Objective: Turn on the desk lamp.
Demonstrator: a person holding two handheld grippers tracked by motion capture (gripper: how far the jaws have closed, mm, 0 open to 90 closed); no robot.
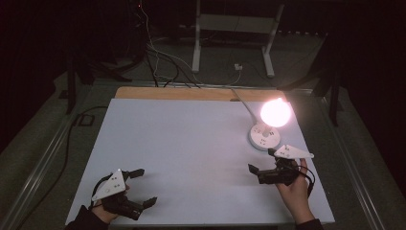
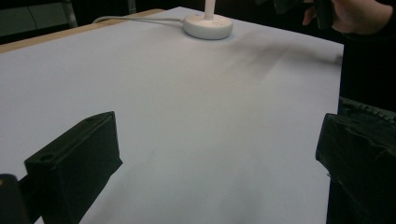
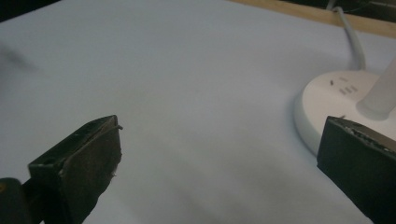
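1. Lamp (image 1: 268,125): a small white desk lamp, lit, on the far right part of the white table (image 1: 191,158). Its round base (image 1: 264,136) sits flat; the glowing head (image 1: 276,112) hangs just above and slightly right of it. A white cord (image 1: 242,103) runs from the base toward the far edge.

2. Right gripper (image 1: 262,166): held in your right hand (image 1: 294,189), near and just left of the base, apart from it. Jaws are spread wide and hold nothing. In the right gripper view the base (image 3: 336,100) lies just beyond the right-hand jaw, with the lamp's stem (image 3: 380,93) rising from it.

3. Left gripper (image 1: 142,187): held in your left hand (image 1: 107,206) at the near left corner of the table, well apart from the lamp. Jaws are also spread and hold nothing. In the left gripper view the base (image 2: 208,25) sits far off across bare table.

4. Key relation: the lamp lies on the far side of your right gripper and slightly right of it; the jaws point left, across the table, not at the base. Your right hand is clearly the nearer 1 of the 2.

5. Axis: the base is round, so no long axis governs the approach; the stem stands roughly upright from it.

6. Judgement: any reach for the base or its top buttons (image 3: 343,86) falls to your right gripper, which would need to turn toward the far right first.
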